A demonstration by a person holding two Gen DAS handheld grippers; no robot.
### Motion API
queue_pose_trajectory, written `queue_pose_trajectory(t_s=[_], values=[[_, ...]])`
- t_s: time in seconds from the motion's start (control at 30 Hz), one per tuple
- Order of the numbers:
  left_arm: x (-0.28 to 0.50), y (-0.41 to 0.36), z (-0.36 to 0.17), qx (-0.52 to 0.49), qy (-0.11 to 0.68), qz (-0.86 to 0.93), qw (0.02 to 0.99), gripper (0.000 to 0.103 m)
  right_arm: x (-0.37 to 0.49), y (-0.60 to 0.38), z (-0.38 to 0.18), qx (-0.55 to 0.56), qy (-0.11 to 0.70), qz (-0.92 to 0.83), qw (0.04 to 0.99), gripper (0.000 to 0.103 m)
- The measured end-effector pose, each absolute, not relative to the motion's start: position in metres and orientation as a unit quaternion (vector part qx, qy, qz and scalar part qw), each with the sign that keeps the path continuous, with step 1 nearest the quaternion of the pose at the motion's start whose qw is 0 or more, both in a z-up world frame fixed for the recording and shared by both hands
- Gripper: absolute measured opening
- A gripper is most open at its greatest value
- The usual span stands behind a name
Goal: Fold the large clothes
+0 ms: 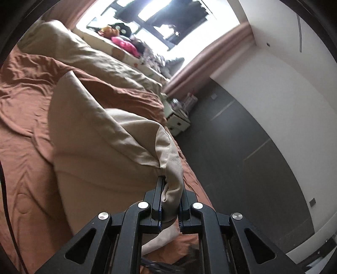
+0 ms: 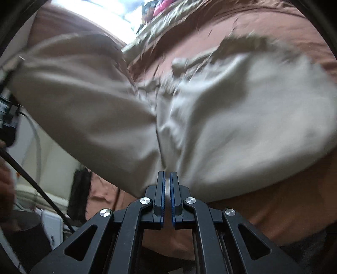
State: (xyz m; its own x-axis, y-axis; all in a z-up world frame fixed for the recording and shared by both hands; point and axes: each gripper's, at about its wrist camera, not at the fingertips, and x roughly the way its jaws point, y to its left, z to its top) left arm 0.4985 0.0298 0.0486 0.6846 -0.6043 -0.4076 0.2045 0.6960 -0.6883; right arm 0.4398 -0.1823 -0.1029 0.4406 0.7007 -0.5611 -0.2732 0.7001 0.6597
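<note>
The large beige woven-cotton garment (image 1: 101, 134) lies partly on the bed's rust-brown quilted cover (image 1: 23, 118) and partly lifted off it. The left tongs (image 1: 171, 200) pinch a bunched, rolled edge of the cloth between their jaws, which stand spread only by the thickness of that wad. From this grip the fabric runs away as a taut, raised ridge toward the far left, and that suggests the edge is held up so a fold can be carried over the part resting on the bed.

In the right wrist view the right tongs (image 2: 167, 189) are pressed nearly together on a thin layer of the same garment (image 2: 221, 126); a pale strip of cloth shows in the narrow gap. The fabric fans out from this pinch, heavily blurred. Holding two separate points probably keeps the edge stretched and controllable.

A crumpled tan duvet (image 1: 69, 50) lies at the far side of the bed, below the bright window (image 1: 160, 19). A small white bedside cabinet (image 1: 177, 120) stands against the dark wall.

No brand, label or legible writing is visible in either view.
</note>
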Motion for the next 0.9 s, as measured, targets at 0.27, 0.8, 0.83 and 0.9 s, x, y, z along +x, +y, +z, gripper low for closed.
queue_pose_trajectory(t_s=[0.27, 0.8, 0.83, 0.9], values=[[0.547, -0.069, 0.015, -0.285, 0.373, -0.286, 0.835, 0.010, 0.420, -0.297, -0.119, 0.316, 0.406, 0.223, 0.828, 0.072], [0.543, -0.075, -0.042, -0.228, 0.439, -0.281, 0.823, 0.064, 0.412, -0.358, -0.146, 0.376, 0.384, 0.190, 0.822, 0.076], [0.542, -0.061, -0.044, -0.229, 0.436, -0.269, 0.828, 0.064, 0.417, -0.354, -0.142, 0.368, 0.384, 0.191, 0.825, 0.076], [0.538, -0.038, -0.050, -0.229, 0.433, -0.249, 0.835, 0.064, 0.431, -0.350, -0.144, 0.356, 0.388, 0.190, 0.829, 0.076]])
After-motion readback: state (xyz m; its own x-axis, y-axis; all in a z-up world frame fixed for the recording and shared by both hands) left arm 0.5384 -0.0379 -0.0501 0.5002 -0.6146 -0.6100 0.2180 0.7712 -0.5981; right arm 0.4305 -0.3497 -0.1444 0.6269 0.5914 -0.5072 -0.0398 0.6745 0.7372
